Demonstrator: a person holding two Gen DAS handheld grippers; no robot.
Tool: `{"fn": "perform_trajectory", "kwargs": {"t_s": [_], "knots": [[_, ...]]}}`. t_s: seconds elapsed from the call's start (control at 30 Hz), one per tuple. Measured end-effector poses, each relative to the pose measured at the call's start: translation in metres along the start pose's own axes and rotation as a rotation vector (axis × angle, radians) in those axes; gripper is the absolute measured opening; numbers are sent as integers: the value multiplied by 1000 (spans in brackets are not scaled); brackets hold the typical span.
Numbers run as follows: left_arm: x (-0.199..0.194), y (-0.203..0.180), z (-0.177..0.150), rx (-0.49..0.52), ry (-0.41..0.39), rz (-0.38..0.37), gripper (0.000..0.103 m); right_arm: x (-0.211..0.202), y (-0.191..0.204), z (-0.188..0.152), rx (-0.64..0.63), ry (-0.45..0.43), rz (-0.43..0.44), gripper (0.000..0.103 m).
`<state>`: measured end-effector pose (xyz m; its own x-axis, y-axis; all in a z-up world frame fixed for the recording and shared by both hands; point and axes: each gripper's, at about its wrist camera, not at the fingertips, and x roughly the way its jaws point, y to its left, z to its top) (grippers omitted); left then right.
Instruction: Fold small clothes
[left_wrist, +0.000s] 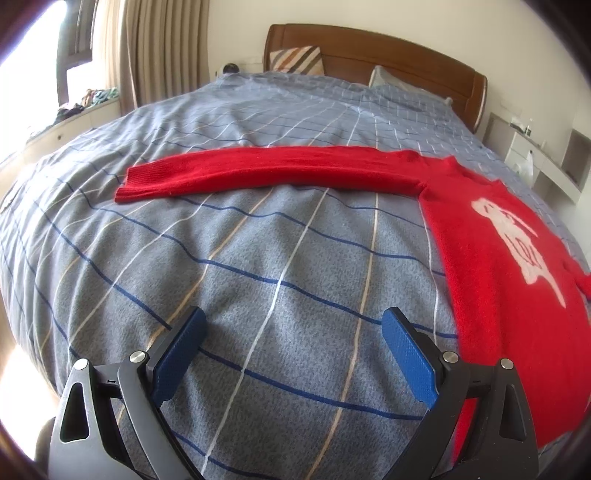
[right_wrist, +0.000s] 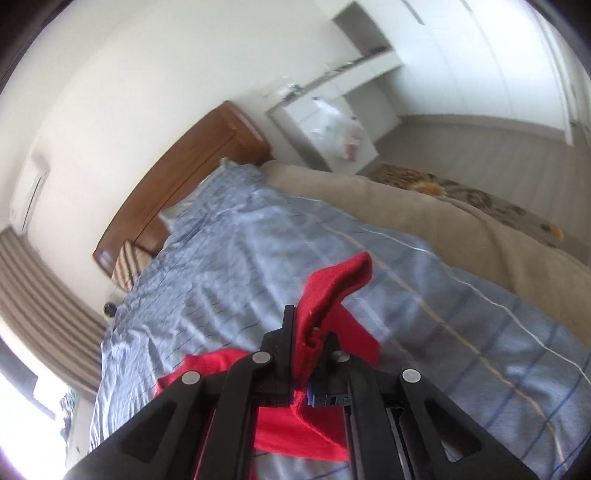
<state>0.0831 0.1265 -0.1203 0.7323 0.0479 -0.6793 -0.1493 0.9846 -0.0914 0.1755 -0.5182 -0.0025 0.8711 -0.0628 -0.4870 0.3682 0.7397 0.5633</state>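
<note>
A red knit sweater (left_wrist: 498, 258) with a white figure on its front lies flat on the blue-grey checked bedspread (left_wrist: 258, 258). Its one sleeve (left_wrist: 266, 171) stretches straight out to the left. My left gripper (left_wrist: 293, 332) hovers open over bare bedspread, left of the sweater's body, with nothing between its blue pads (left_wrist: 406, 354). In the right wrist view my right gripper (right_wrist: 312, 332) is shut on a bunched piece of the red sweater (right_wrist: 332, 284), lifted off the bed; more red cloth (right_wrist: 295, 435) hangs below the jaws.
A wooden headboard (left_wrist: 369, 48) with a striped pillow (left_wrist: 295, 61) stands at the far end. Curtains (left_wrist: 162, 48) and a bright window sill lie left. A white desk with shelves (right_wrist: 332, 122) and a beige blanket (right_wrist: 424, 214) lie to the right of the bed.
</note>
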Motion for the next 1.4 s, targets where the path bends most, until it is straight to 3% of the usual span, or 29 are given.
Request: {"fn": "perform_trajectory", "kwargs": {"t_s": [0.1, 0.2, 0.37, 0.4, 0.43, 0.47, 0.53, 0.63, 0.77, 0.93, 1.13, 1.3, 1.4], "knots": [[2, 1, 1, -2, 1, -6, 97, 22, 99, -15, -191, 33, 97, 4], [2, 3, 2, -10, -1, -10, 97, 51, 187, -55, -346, 88, 182, 4], [2, 4, 2, -11, -1, -13, 97, 110, 273, -156, -531, 232, 223, 8], [3, 4, 2, -8, 1, -11, 97, 126, 281, -178, -546, 310, 245, 30], [3, 3, 1, -3, 3, -8, 97, 143, 286, -200, -549, 406, 273, 63], [4, 2, 1, 1, 4, -4, 97, 152, 286, -221, -543, 483, 303, 69], [4, 2, 1, 4, 4, -4, 98, 150, 283, -250, -545, 531, 344, 69], [4, 1, 0, 1, 6, -4, 99, 121, 270, -271, -576, 546, 417, 69], [6, -2, -1, 5, 16, 5, 102, 65, 227, -265, -665, 488, 444, 77], [9, -6, -5, 22, 23, 27, 102, 2, 137, -245, -798, 338, 262, 82], [11, -8, -8, 26, 23, 39, 103, -34, 41, -224, -676, 231, 38, 82], [10, -8, -10, 27, 8, 34, 103, -69, -3, -235, -561, 142, -39, 82], [11, -6, -11, 23, 5, 31, 103, -77, 4, -239, -615, 124, -52, 83]]}}
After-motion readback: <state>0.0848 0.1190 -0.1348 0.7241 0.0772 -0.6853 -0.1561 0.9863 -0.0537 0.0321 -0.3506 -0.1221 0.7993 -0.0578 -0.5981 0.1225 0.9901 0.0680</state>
